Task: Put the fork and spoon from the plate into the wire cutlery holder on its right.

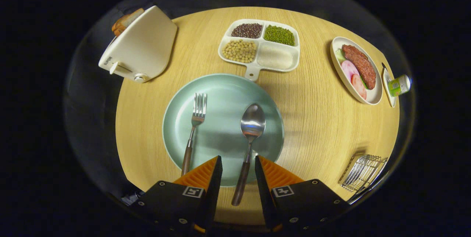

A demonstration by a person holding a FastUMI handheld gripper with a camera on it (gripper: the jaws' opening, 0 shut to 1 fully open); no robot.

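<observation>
- Nothing is delivered yet: fork (194, 130) and spoon (249, 145) both lie on the plate (176, 119), the fork at 9 o'clock of the spoon.
- The tool (238, 165) is spread wide and empty, the spoon's handle lying between its fingers, apparently untouched.
- The wire cutlery holder (362, 172) sits at 4 o'clock of the plate, near the tabletop (316, 119) edge.
- Bare tabletop lies between plate and holder; the food dishes stand well beyond.
</observation>
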